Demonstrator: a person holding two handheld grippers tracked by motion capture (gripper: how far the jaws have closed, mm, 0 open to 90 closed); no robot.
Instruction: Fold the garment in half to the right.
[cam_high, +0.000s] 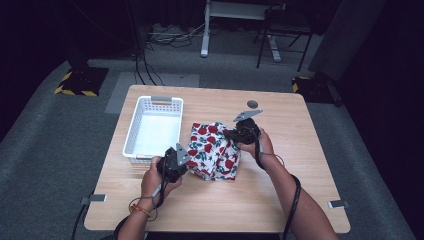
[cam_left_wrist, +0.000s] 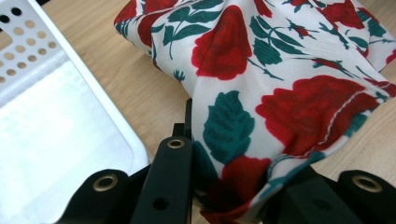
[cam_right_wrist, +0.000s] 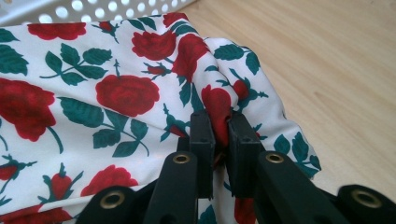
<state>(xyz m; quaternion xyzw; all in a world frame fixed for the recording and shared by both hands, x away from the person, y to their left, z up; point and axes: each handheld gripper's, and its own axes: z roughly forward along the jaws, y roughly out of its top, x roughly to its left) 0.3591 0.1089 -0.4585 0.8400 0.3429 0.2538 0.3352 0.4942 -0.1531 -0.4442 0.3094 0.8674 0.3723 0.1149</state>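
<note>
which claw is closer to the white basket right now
Left. The left claw sits right beside the basket, at its near corner, pinching the rose cloth. The right claw grips the cloth's far side, away from the basket.

Both grippers, left gripper and right gripper, are black with brass-ringed screw holes, grey three-cornered top plates, and black cables trailing behind; a red-orange bracelet circles the left wrist.
</note>
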